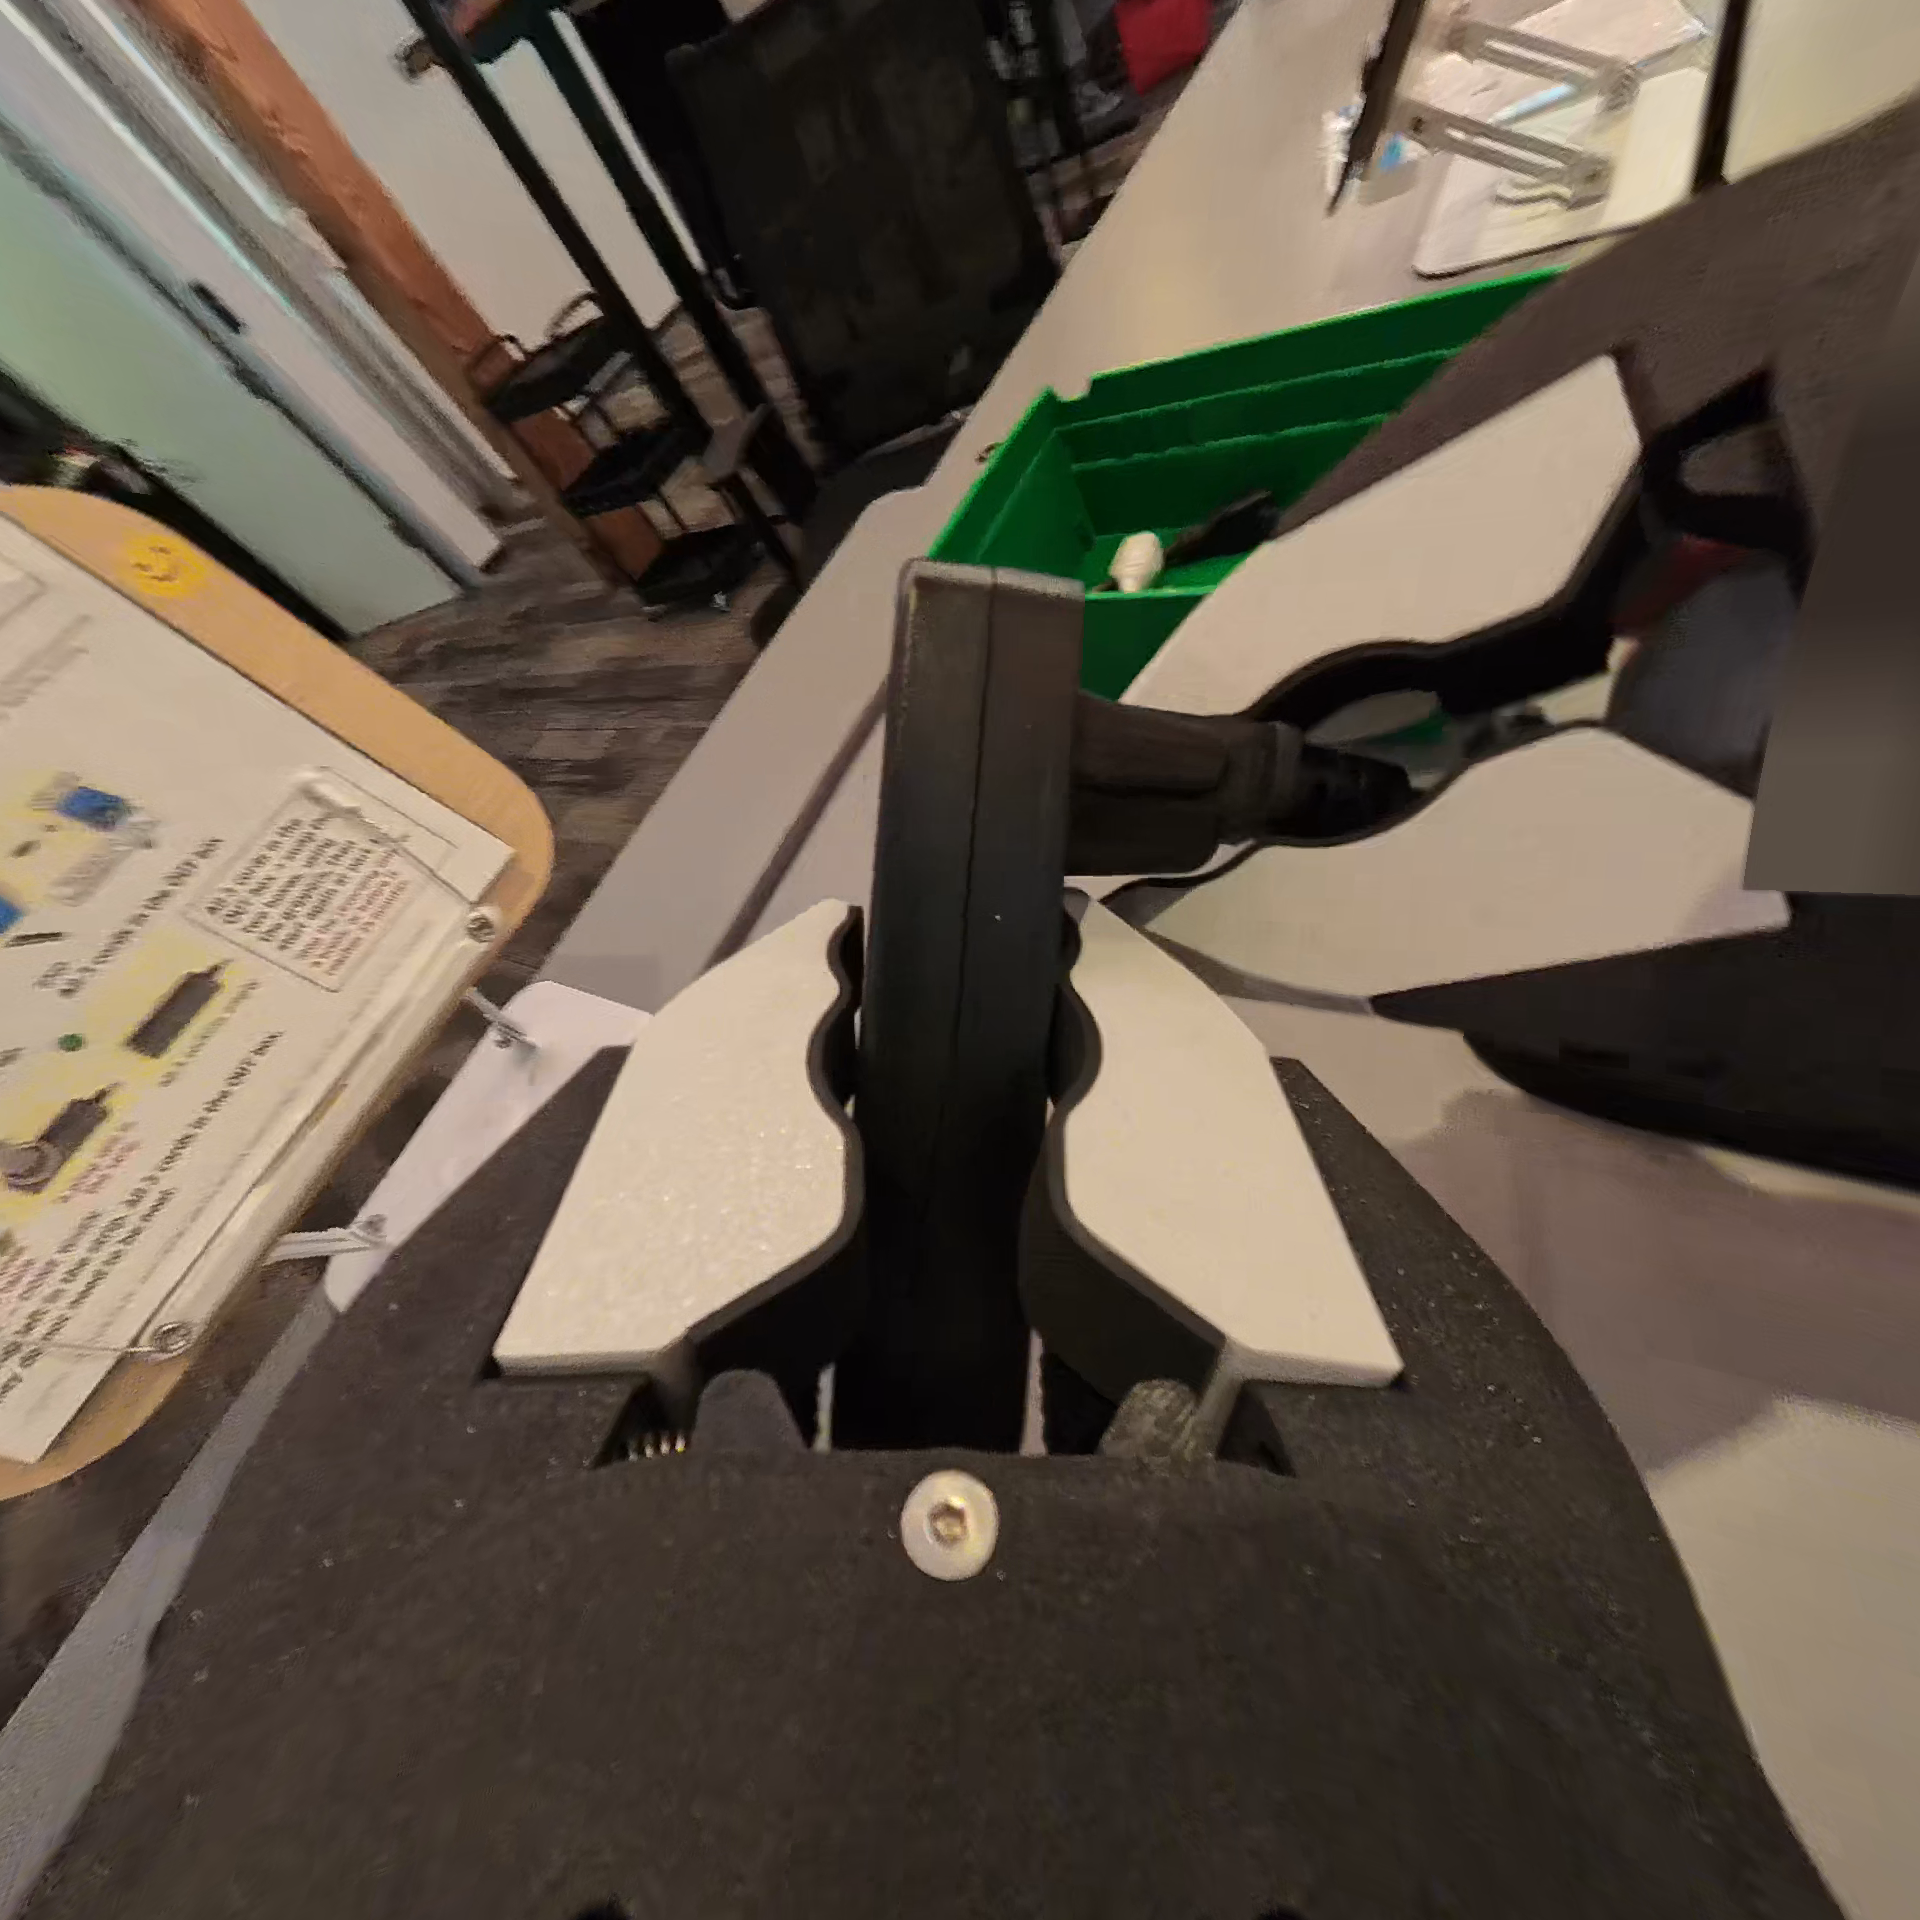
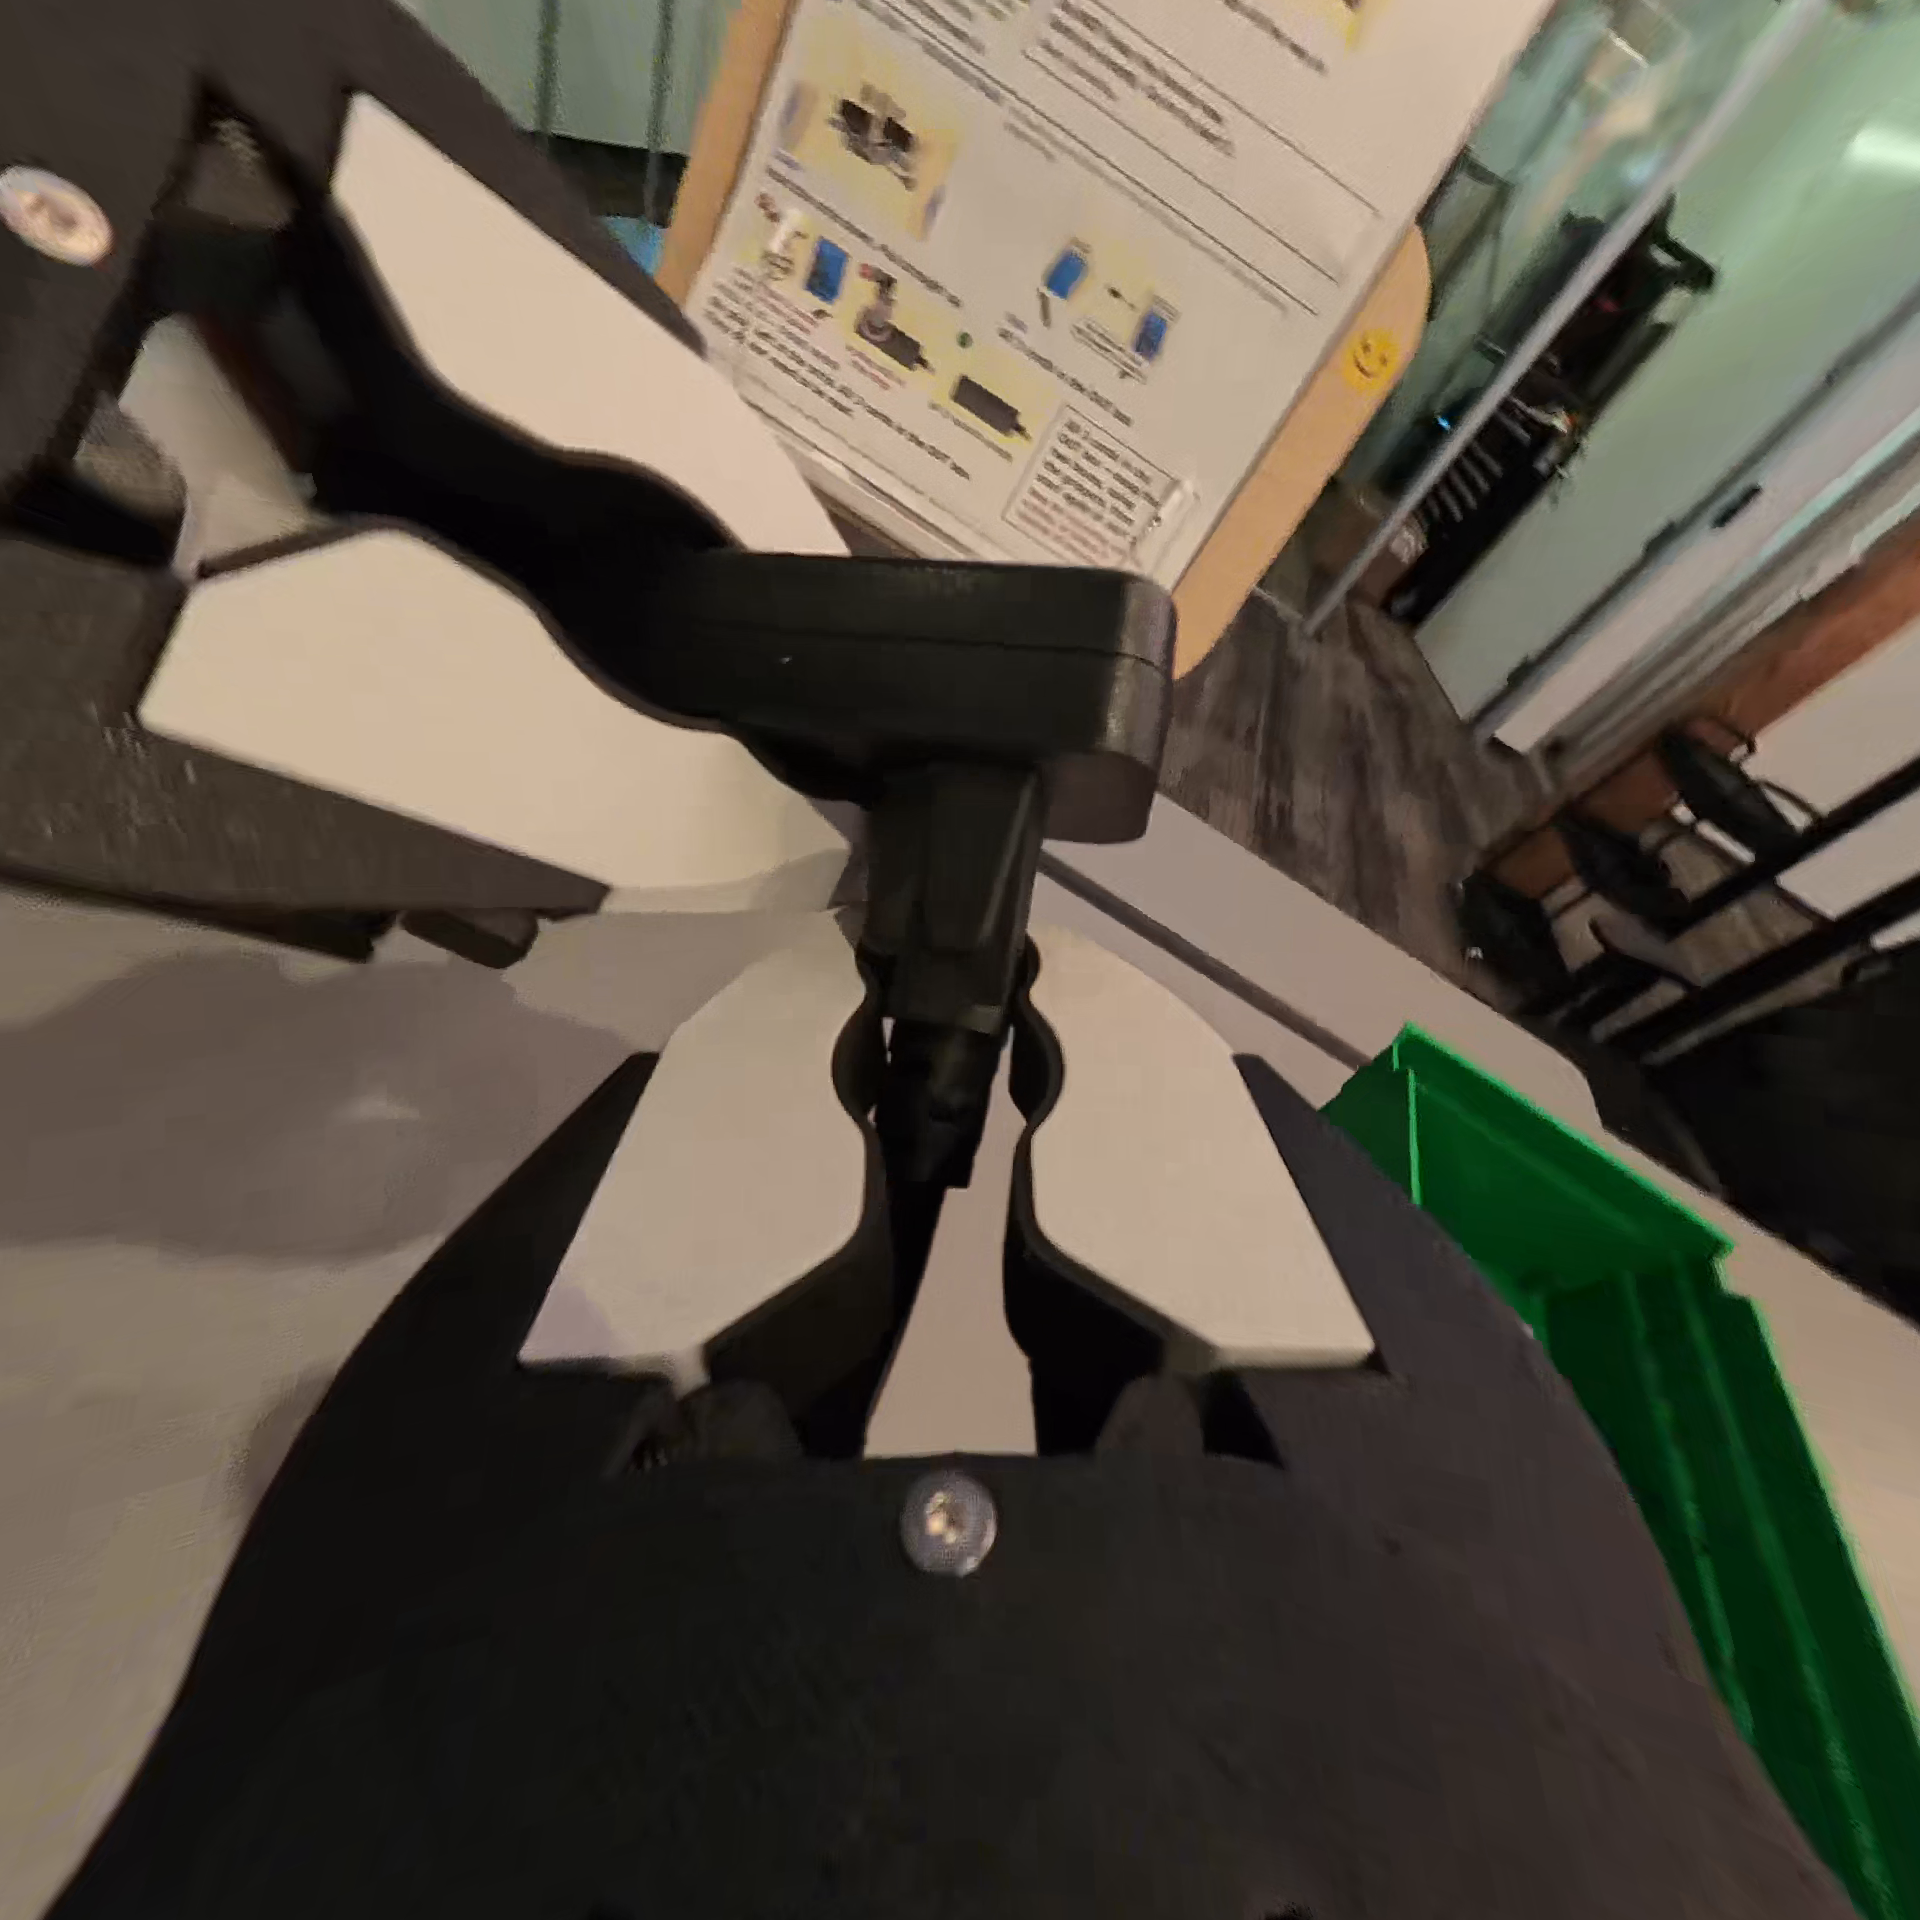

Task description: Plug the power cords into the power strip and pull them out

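Observation:
My left gripper (image 1: 961,956) is shut on a black power strip (image 1: 977,748) and holds it on edge above the white table (image 1: 1558,1299). A black plug (image 1: 1153,790) of a power cord sits in the strip's right face. My right gripper (image 2: 951,961) is shut on that plug (image 2: 951,883), just under the strip (image 2: 935,665). The right gripper also shows in the left wrist view (image 1: 1257,769), coming in from the right. The left gripper shows in the right wrist view (image 2: 644,582), clamped on the strip from the left. The cord (image 2: 920,1195) runs back between my right fingers.
A green compartment bin (image 1: 1143,468) stands on the table behind the strip, with small items inside; its wall shows at the right in the right wrist view (image 2: 1558,1299). A wooden board with an instruction sheet (image 1: 208,987) stands off the table's left edge. Black racks (image 1: 644,416) stand beyond. My two grippers' fingertips are within a few centimetres of each other.

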Demonstrator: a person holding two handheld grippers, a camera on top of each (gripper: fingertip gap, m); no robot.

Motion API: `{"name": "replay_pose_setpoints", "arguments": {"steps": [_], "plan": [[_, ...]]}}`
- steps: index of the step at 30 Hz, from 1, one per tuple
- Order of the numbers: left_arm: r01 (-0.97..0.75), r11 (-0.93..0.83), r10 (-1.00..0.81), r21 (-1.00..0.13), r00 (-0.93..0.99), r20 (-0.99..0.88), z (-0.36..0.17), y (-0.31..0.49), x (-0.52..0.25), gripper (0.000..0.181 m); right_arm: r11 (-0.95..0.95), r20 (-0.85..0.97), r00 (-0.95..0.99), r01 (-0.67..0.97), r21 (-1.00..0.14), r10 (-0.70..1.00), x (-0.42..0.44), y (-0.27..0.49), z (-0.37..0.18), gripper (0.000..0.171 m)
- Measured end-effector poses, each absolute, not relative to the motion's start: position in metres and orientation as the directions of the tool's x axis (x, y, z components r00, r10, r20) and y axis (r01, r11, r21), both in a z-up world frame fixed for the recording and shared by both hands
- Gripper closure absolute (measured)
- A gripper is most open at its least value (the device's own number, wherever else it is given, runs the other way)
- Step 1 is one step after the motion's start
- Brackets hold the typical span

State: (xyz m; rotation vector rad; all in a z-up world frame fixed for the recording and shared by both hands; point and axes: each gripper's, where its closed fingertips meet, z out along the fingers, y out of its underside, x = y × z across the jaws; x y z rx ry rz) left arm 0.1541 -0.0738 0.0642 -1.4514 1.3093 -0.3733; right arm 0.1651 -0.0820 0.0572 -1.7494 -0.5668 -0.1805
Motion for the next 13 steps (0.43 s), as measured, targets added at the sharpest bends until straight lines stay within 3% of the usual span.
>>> {"name": "replay_pose_setpoints", "arguments": {"steps": [1, 4, 6, 13], "plan": [[-0.53, 0.203, -0.856, -0.823, 0.312, -0.412, 0.059, -0.075, 0.152, 0.149, -0.161, 0.418, 0.85, 0.484, -0.86, 0.321, 0.163, -0.083, 0.055, 0.151], [-0.603, 0.2, -0.881, -0.773, 0.235, -0.411, 0.043, -0.08, 0.15, 0.147, -0.18, 0.49, 0.766, 0.597, -0.781, 0.417, 0.163, -0.086, 0.044, 0.151], [-0.562, 0.182, -0.888, -0.807, 0.257, -0.38, 0.048, -0.08, 0.154, 0.146, -0.168, 0.548, 0.732, 0.648, -0.743, 0.405, 0.169, -0.085, 0.046, 0.151], [-0.41, 0.189, -0.871, -0.892, 0.349, -0.345, 0.074, -0.073, 0.151, 0.148, -0.089, 0.602, 0.751, 0.642, -0.761, 0.274, 0.166, -0.079, 0.067, 0.152]]}}
